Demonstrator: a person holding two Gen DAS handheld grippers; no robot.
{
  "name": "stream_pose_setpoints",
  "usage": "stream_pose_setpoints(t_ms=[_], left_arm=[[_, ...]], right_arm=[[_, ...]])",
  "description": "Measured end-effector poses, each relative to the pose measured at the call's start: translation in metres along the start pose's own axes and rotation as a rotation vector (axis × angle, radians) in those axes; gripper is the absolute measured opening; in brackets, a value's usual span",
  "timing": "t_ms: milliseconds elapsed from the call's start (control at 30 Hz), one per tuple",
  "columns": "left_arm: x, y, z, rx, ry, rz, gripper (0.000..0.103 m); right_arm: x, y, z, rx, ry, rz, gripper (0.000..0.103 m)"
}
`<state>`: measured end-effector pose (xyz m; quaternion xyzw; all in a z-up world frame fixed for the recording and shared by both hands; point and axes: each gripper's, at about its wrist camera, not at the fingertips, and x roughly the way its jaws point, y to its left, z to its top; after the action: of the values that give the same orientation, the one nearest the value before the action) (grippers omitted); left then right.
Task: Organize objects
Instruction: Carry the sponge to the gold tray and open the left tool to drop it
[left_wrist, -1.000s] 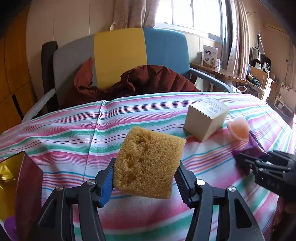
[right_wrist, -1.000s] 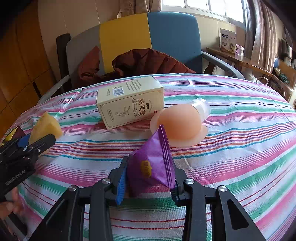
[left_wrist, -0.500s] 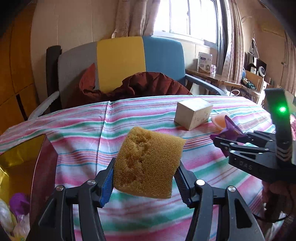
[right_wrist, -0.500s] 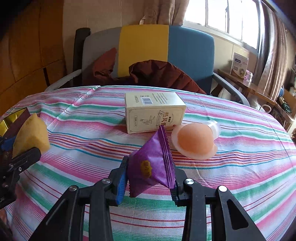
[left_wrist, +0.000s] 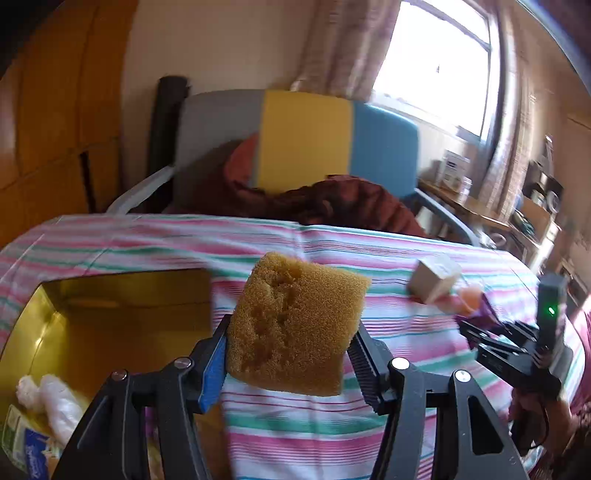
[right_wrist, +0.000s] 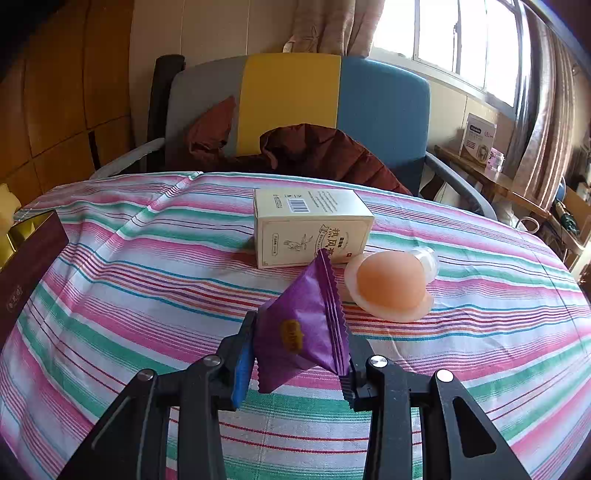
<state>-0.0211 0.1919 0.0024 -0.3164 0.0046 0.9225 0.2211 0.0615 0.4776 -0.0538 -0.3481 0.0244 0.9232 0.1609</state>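
My left gripper is shut on a yellow-brown sponge and holds it in the air just right of a gold-lined open box at the table's left. My right gripper is shut on a purple snack packet above the striped tablecloth. The right gripper also shows in the left wrist view. A cream carton and a peach jelly cup lie on the cloth beyond the packet.
The box holds white wrapped items and a printed packet; its dark outer wall shows in the right wrist view. A chair with a dark red jacket stands behind the table. A cluttered shelf is at the right.
My left gripper has swung left with the sponge, so the gold box now fills the lower left. My right gripper has lifted and pulled back slightly with the purple packet.
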Motion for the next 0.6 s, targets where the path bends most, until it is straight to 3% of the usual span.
stream_pose_setpoints(t_ms=[333, 600], left_arm=[[0.011, 0.117, 0.002, -0.238, 0.112, 0.180, 0.060], [0.019, 0.191, -0.006, -0.450, 0.188, 0.232, 0.061]], right_arm=[[-0.001, 0.002, -0.001, -0.011, -0.005, -0.017, 0.039], [-0.001, -0.001, -0.001, 0.003, 0.000, -0.040, 0.039]])
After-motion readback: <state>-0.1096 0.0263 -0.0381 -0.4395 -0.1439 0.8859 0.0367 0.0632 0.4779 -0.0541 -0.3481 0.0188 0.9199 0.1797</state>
